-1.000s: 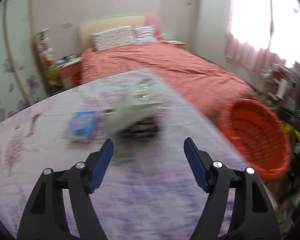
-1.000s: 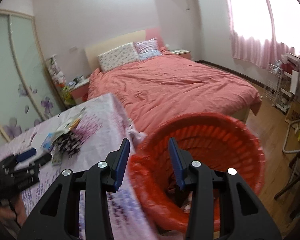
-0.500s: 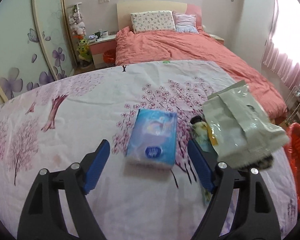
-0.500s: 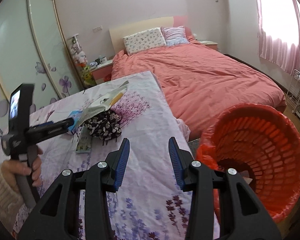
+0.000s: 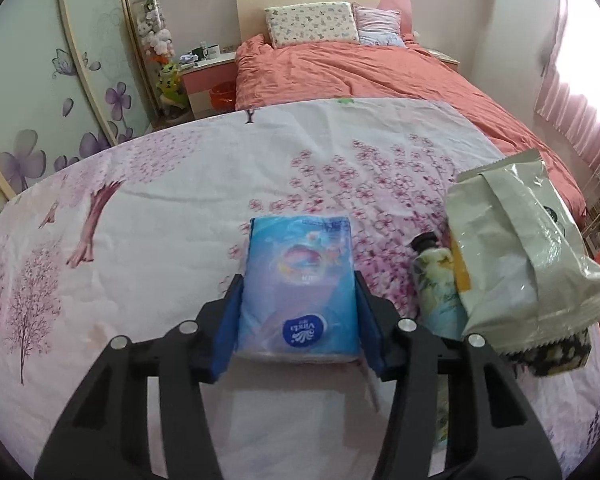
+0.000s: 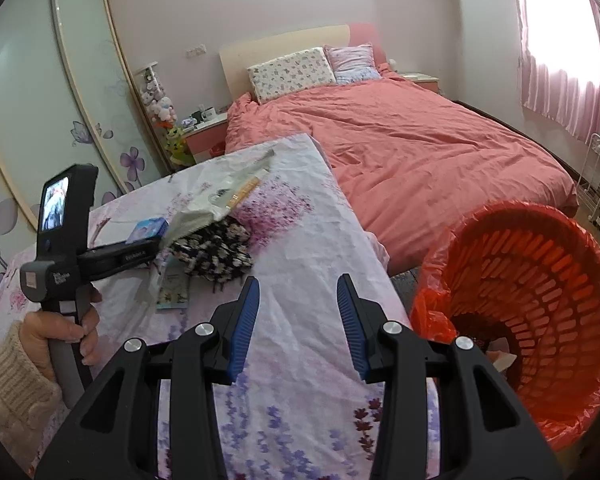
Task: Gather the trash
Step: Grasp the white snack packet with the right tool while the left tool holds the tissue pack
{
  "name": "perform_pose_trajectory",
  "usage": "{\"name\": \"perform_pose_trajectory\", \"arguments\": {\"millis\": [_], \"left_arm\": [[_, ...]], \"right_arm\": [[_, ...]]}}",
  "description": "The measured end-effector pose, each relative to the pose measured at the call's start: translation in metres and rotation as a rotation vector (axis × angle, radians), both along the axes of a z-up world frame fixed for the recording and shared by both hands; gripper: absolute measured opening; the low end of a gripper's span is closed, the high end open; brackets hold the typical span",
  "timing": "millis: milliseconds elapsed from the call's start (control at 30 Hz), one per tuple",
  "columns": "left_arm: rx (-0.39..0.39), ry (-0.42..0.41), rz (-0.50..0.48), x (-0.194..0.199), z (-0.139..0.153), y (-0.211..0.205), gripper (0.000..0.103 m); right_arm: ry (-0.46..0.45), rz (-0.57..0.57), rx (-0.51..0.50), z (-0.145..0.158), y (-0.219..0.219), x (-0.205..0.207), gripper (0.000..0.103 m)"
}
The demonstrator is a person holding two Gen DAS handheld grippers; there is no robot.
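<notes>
Tissue pack (image 5: 300, 284) lies on the desk (image 5: 160, 208), clamped between the left gripper's (image 5: 298, 320) 2 fingers; a crinkled bag (image 5: 516, 252) and tube (image 5: 436, 284) crowd just beside it. Right gripper (image 6: 298, 320) hangs parted, holding nothing, near the orange basket (image 6: 540, 280).

Beyond the worktop's blossom-print cloth (image 5: 172, 208) stands a bed (image 5: 380, 76) under a coral duvet, two pillows (image 5: 312, 24) propped against its cream headboard (image 6: 284, 46). A pink nightstand (image 5: 208, 76) beside the bed carries mugs. Stuffed toys (image 5: 156, 36) stand stacked beside a wardrobe door with purple flower decals (image 5: 24, 92). Pink curtains (image 6: 560, 92) hang at the bright window.
</notes>
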State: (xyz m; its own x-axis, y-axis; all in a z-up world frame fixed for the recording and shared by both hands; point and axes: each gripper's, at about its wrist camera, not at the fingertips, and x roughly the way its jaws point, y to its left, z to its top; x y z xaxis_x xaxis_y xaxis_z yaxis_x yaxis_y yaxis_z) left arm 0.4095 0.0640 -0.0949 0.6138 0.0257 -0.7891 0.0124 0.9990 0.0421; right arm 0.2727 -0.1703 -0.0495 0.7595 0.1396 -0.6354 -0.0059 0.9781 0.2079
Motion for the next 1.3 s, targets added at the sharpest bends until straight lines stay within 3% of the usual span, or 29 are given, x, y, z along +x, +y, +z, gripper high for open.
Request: {"name": "perform_pose_trajectory", "arguments": {"millis": [233, 433, 633, 867, 1300], "left_arm": [[0.046, 0.011, 0.068, -0.039, 0.003, 0.06, 0.051], [0.036, 0.008, 0.112, -0.073, 0.004, 0.106, 0.052], [0.017, -0.003, 0.115, -0.082, 0.004, 0.115, 0.052], [-0.02, 0.0, 0.117, -0.082, 0.003, 0.119, 0.053], [-0.026, 0.0, 0.116, -0.083, 0.003, 0.119, 0.053]], "right_arm": [[-0.043, 0.054, 0.02, 0.015, 0.027, 0.01, 0.041], [-0.026, 0.049, 0.103, 0.016, 0.047, 0.045, 0.041], [0.062, -0.027, 0.152, 0.002, 0.058, 0.075, 0.041], [0.125, -0.085, 0.192, -0.01, 0.059, 0.077, 0.041], [0.01, -0.042, 0.104, 0.012, 0.079, 0.069, 0.035]]}}
